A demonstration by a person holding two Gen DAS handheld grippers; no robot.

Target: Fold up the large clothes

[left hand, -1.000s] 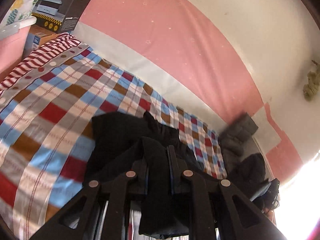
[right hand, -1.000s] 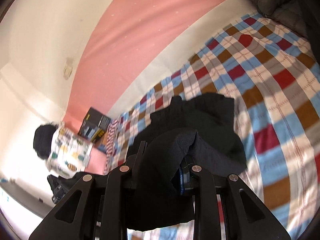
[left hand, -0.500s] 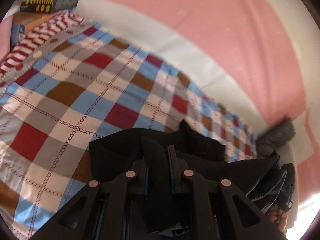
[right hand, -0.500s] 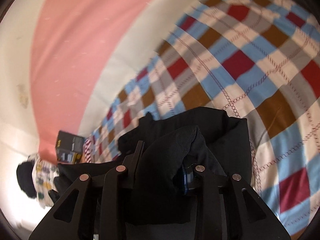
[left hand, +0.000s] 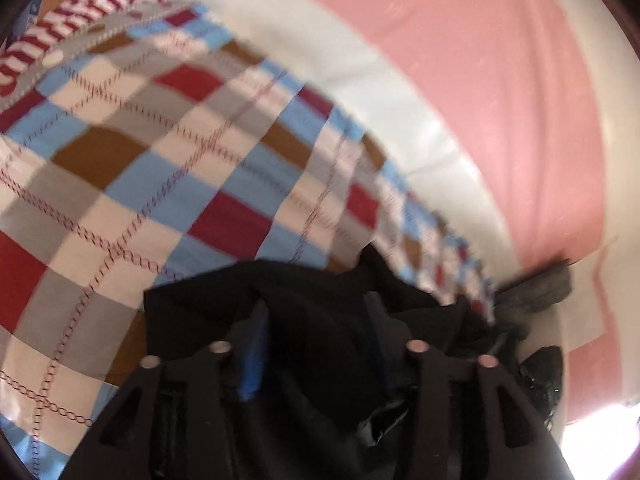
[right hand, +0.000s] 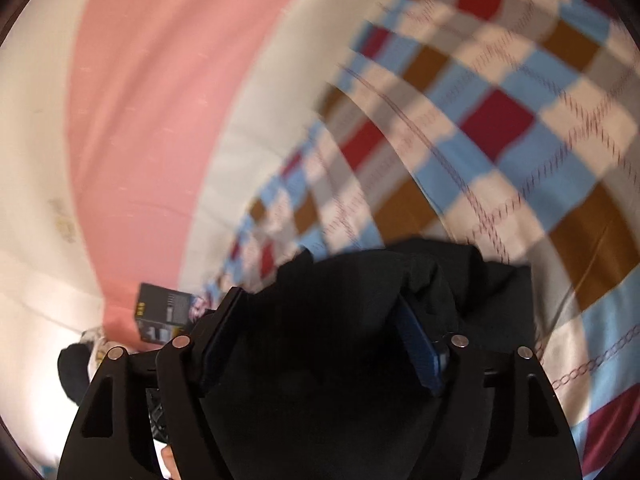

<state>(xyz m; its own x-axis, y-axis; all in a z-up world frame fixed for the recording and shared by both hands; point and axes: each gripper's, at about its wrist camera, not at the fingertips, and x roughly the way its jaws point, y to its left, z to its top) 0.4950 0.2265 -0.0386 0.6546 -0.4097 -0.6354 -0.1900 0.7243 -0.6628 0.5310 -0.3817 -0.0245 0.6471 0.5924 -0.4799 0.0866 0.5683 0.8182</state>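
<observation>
A black garment [left hand: 320, 300] lies on the checked bedspread [left hand: 160, 160], bunched low in both views. My left gripper [left hand: 316, 312] stands open, fingers spread, with black cloth loose between them. My right gripper [right hand: 320, 312] is also open, its blue pads [right hand: 420, 344] apart, with the garment [right hand: 360, 280] lying slack between and over the fingers. The garment's far edge rests on the bedspread [right hand: 520, 140] just past both grippers. Both views are blurred by motion.
A pink and white wall [left hand: 480, 60] runs behind the bed. A red striped cloth [left hand: 80, 28] lies at the far left. A dark grey bundle [left hand: 540, 288] sits at the bed's far right. A dark box [right hand: 164, 312] stands by the wall.
Both grippers have opened and let go of the black garment. Both have dropped lower and closer to the bedspread, and the garment now rests on it.
</observation>
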